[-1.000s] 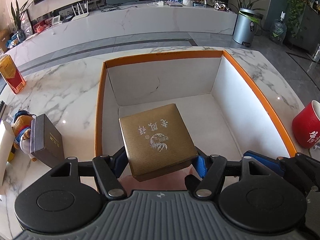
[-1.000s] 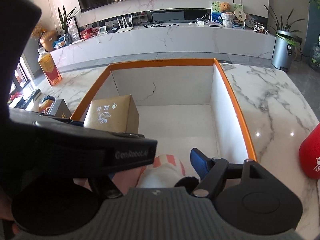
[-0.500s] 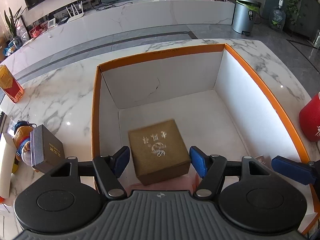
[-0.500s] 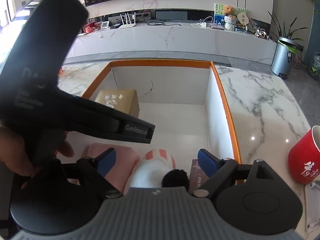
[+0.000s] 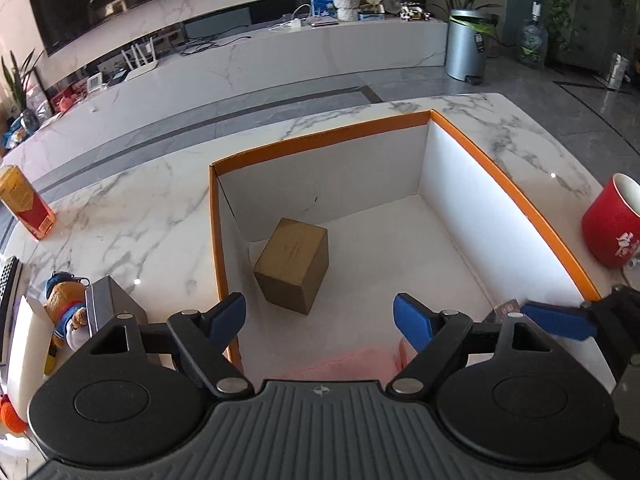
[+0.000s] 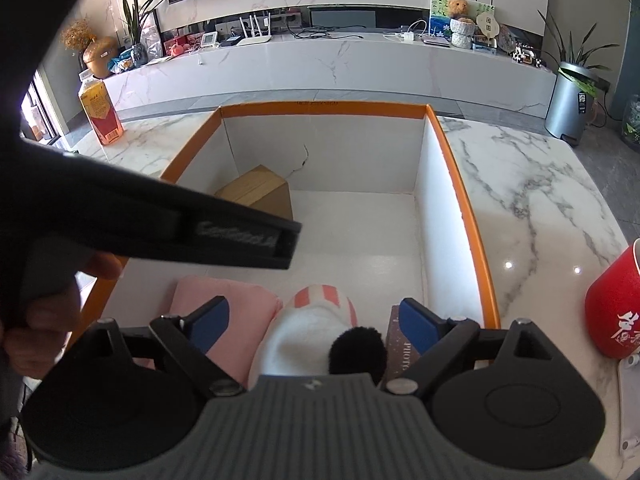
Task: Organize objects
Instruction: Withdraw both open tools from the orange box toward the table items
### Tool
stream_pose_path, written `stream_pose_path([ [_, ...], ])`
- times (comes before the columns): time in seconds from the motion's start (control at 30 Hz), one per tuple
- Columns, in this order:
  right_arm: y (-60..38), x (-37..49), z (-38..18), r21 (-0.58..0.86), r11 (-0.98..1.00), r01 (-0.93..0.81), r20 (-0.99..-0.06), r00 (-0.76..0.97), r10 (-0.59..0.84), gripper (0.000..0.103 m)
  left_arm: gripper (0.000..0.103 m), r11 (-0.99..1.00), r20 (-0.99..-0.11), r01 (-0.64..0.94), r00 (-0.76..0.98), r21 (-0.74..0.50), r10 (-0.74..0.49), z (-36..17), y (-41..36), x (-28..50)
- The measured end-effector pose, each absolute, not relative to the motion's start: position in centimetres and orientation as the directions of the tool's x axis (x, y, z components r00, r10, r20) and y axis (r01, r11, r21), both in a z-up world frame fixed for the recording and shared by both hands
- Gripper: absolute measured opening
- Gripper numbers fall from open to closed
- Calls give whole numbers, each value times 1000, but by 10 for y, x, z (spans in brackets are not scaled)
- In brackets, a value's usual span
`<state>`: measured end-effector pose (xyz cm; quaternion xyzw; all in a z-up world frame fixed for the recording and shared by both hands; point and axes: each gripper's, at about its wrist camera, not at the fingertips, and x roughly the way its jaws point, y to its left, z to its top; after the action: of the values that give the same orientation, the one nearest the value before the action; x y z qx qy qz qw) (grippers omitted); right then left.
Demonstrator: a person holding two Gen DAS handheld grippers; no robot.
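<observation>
A gold-brown box [image 5: 293, 265] lies tipped on the floor of the orange-rimmed white carton [image 5: 516, 200], near its far left corner; it also shows in the right wrist view [image 6: 260, 195]. My left gripper [image 5: 320, 318] is open and empty, raised above the carton's near left side. My right gripper [image 6: 310, 322] is open and empty above a white and striped plush item [image 6: 316, 326], a pink cloth [image 6: 228, 304] and a dark booklet [image 6: 402, 354] at the carton's near end.
A red mug [image 5: 614, 220] stands right of the carton. A grey box [image 5: 106, 306] and a toy bear [image 5: 64, 308] lie left of it. An orange carton of drink [image 5: 26, 202] stands at the far left. The left gripper's handle [image 6: 140, 216] crosses the right wrist view.
My left gripper let go of the gold-brown box, which dropped into the carton and tipped over near the far left corner. The left gripper opened wide and rose. The right gripper stayed open.
</observation>
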<state>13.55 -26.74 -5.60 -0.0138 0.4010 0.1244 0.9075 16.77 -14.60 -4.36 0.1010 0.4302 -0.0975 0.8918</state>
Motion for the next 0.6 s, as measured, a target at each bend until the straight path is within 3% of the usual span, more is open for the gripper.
stream_pose_path([
  [0.17, -257, 129, -47, 67, 967, -247, -714, 665, 219, 95, 91, 955, -777, 295, 607, 27, -166, -31, -128, 151],
  [0.3, -249, 117, -29, 34, 964, -263, -667, 712, 218, 96, 91, 972, -765, 221, 639, 84, -79, -17, -109, 138],
  [0.43, -241, 104, -11, 23, 956, -292, -620, 746, 243, 100, 92, 986, -750, 150, 659, 66, -50, 1, -71, 124],
  [0.6, -219, 94, 8, 34, 948, -317, -561, 779, 281, 100, 92, 977, -727, 71, 679, 202, 101, 5, -27, 100],
])
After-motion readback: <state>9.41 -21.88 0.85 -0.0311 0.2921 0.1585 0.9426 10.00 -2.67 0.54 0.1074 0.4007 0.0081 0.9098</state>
